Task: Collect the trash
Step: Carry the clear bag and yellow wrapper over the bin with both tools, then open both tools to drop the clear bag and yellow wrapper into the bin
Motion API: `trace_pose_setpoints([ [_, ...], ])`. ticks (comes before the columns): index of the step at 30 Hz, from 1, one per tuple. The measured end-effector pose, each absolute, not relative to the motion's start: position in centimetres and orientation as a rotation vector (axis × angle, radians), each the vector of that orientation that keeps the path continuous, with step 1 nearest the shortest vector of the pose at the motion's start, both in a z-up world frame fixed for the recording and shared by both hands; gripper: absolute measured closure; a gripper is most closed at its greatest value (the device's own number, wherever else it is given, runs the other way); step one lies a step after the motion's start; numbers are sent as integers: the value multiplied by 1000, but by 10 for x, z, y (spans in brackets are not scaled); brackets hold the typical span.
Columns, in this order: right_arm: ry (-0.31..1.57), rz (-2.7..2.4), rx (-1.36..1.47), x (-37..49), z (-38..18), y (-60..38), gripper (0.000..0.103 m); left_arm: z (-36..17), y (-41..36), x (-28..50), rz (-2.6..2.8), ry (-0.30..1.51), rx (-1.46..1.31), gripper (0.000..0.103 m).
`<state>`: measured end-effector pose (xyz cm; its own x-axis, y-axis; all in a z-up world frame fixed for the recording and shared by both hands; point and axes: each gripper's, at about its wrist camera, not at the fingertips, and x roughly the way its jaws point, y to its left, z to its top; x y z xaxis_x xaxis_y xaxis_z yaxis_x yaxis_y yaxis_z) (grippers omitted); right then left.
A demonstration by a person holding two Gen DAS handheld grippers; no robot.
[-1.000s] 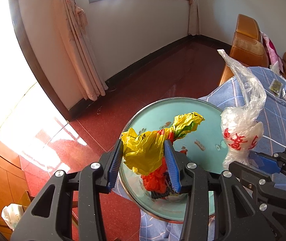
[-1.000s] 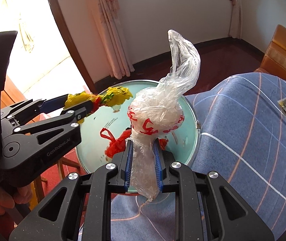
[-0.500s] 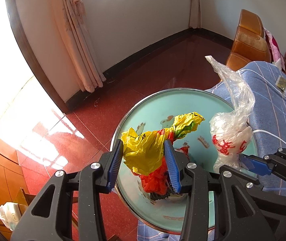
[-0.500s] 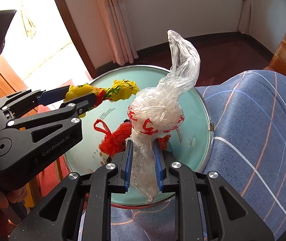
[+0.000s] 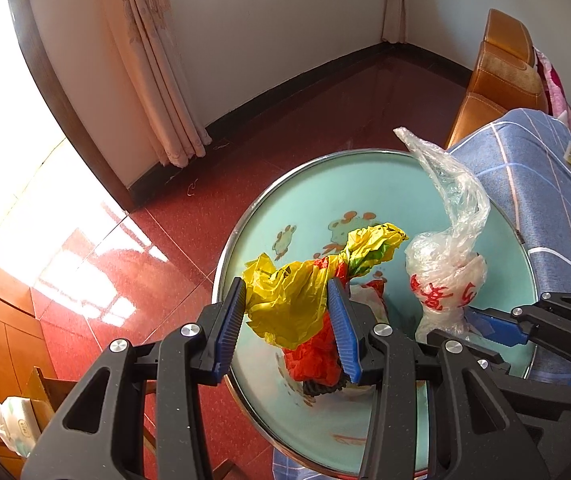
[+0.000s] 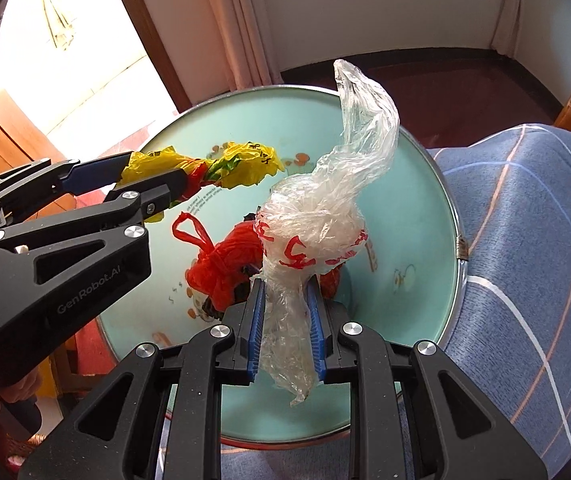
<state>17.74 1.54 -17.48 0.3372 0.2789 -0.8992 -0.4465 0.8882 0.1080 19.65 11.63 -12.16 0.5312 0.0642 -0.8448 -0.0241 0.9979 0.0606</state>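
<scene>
In my left gripper (image 5: 289, 332) I hold a crumpled yellow plastic bag (image 5: 305, 284); the jaws are clamped on its bunched middle, and its twisted end sticks out over the basin (image 5: 365, 184). My right gripper (image 6: 285, 320) is closed tight on the neck of a clear plastic bag (image 6: 317, 236) with red printed characters, and its thin wrinkled top curls upward. Both bags hang above the basin. The basin is round, pale turquoise enamel with small cartoon prints and a shiny metal rim. Inside it lies a red plastic bag (image 6: 225, 264), knotted, with one loop handle free, on top of something dark that I cannot identify. Just beside the basin is a blue checked cloth (image 6: 525, 260). The floor (image 5: 145, 264) is glossy red tile, with a pink curtain (image 5: 157, 80) at the wall.
</scene>
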Motion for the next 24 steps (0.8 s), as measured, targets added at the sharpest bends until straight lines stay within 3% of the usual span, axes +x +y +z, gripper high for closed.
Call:
trace_pose_setpoints([
  [14,1174,500,-188,195,-184,28,82,-129,117,200,48,1021,31,61],
  [24,1138,486,-161,202,-174,26,73,-129,117,201,51,1026,30,61],
])
